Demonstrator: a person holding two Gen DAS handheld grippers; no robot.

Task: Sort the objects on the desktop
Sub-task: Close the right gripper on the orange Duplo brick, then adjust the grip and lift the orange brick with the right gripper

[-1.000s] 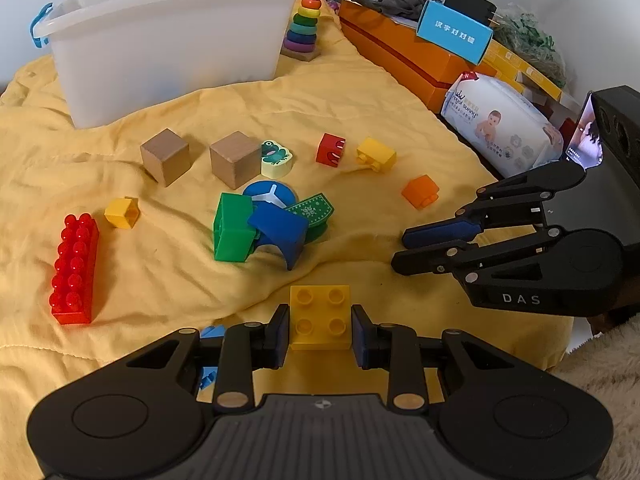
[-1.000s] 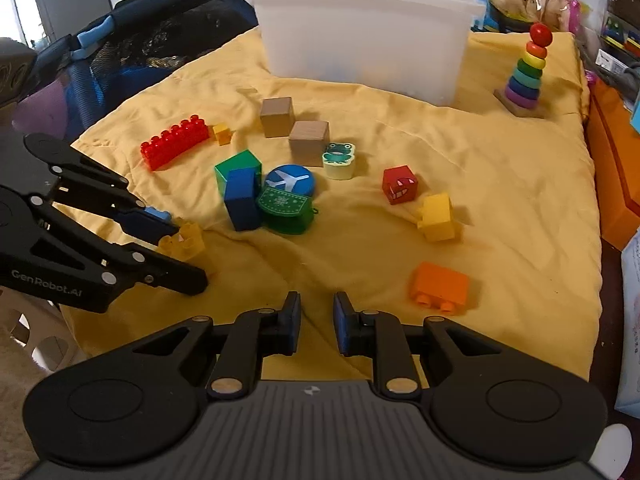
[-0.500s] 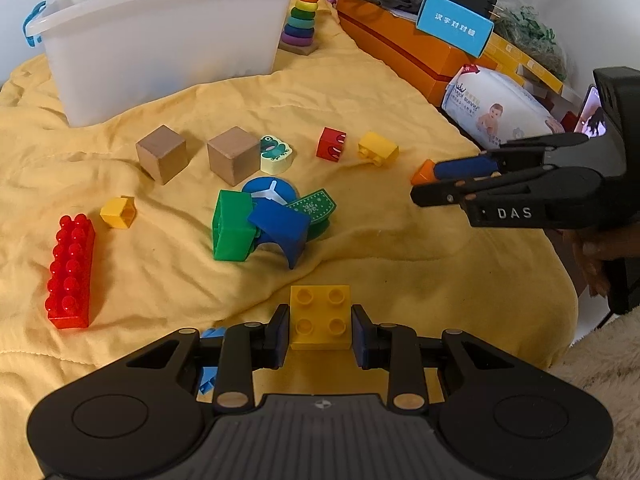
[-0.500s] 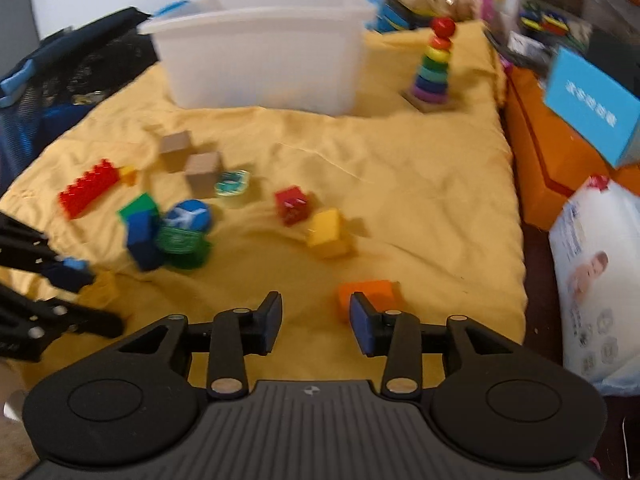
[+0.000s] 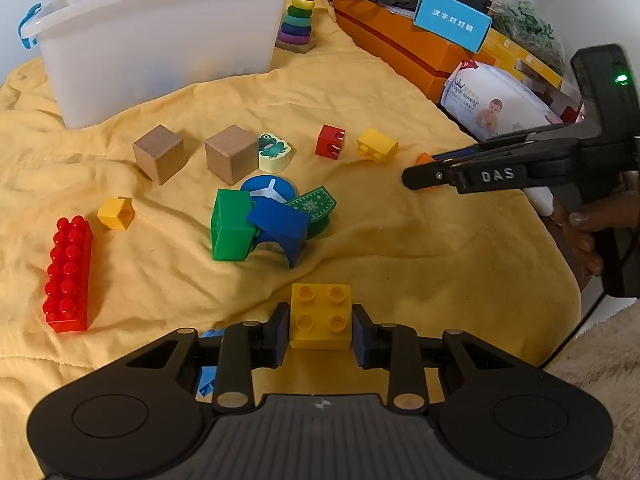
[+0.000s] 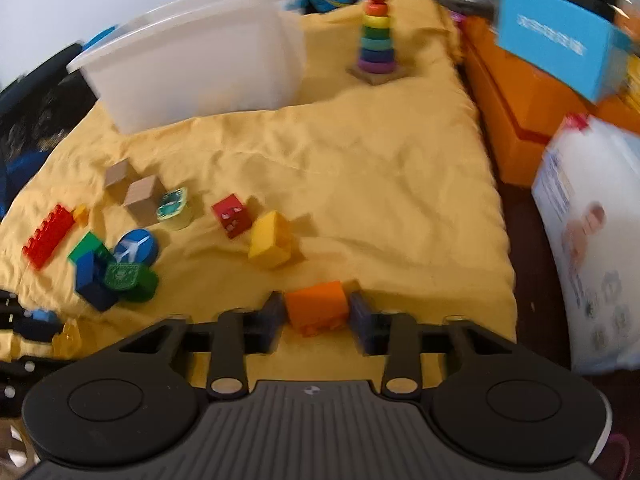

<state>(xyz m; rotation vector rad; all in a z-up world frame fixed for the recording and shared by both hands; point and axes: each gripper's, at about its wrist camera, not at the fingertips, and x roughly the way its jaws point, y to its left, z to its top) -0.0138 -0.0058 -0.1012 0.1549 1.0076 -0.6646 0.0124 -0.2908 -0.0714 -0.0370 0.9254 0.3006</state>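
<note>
Jaws round orange brick (image 6: 316, 304) (closing)

Bright, even light; left view sharp, right view motion-blurred; fisheye edges bend.

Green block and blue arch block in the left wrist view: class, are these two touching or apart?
Touching. The left wrist view shows the blue arch block leaning against the green block, with no yellow cloth visible between them.

Black tongs (image 5: 320, 330), blue pads (image 5: 280, 334), white "DAS" lettering (image 5: 497, 175)
</note>
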